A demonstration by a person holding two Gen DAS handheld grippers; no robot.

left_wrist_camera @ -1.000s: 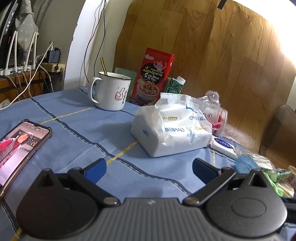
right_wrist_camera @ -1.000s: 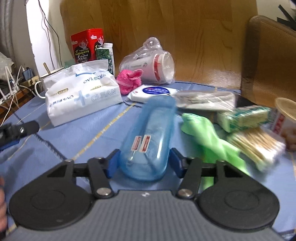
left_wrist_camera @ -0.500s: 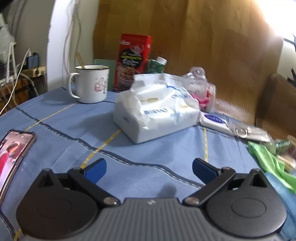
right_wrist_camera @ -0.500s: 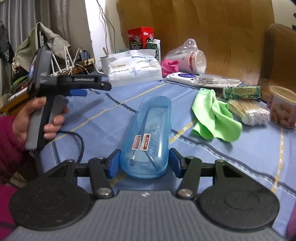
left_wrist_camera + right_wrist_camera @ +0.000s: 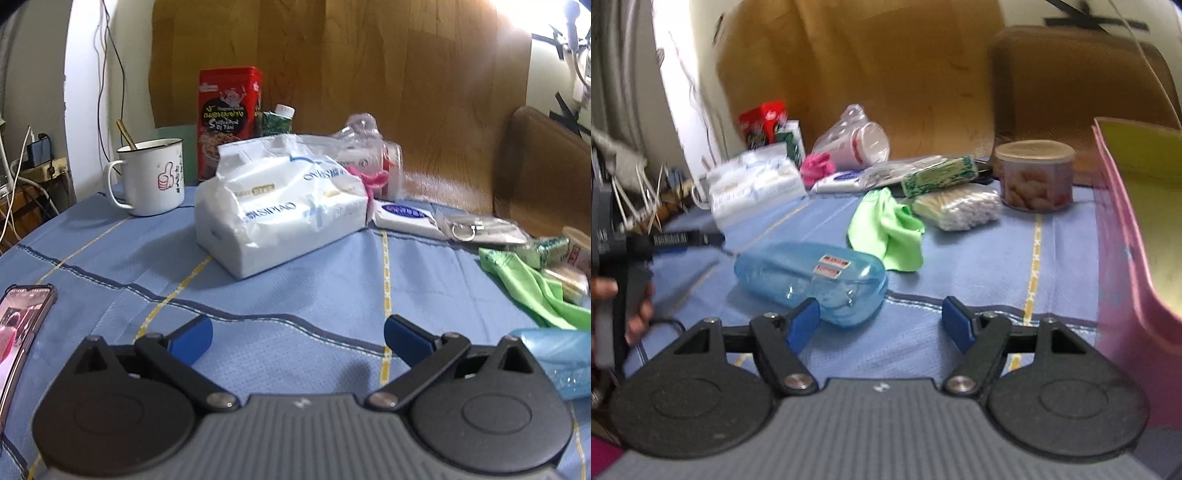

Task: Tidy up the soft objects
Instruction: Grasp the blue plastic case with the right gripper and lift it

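Note:
A green cloth (image 5: 886,229) lies crumpled on the blue tablecloth, also at the right of the left wrist view (image 5: 532,284). A pink soft item (image 5: 816,166) lies behind the white tissue pack (image 5: 284,199), seen too in the right wrist view (image 5: 753,184). A clear blue plastic case (image 5: 812,277) lies on the cloth just ahead-left of my right gripper (image 5: 877,325), which is open and empty. My left gripper (image 5: 297,338) is open and empty above bare cloth, well short of the tissue pack.
A white mug (image 5: 153,177), red box (image 5: 229,110), tipped plastic cup (image 5: 860,144), wipes pack (image 5: 402,216), cotton swabs (image 5: 960,210), snack tub (image 5: 1034,173) and green roll (image 5: 938,173) crowd the back. A phone (image 5: 18,325) lies left. A pink-and-yellow bin (image 5: 1137,236) stands right.
My right gripper has let go of the blue case, opened and swung right; the case now lies on the cloth. My left gripper stayed open and turned a little rightward.

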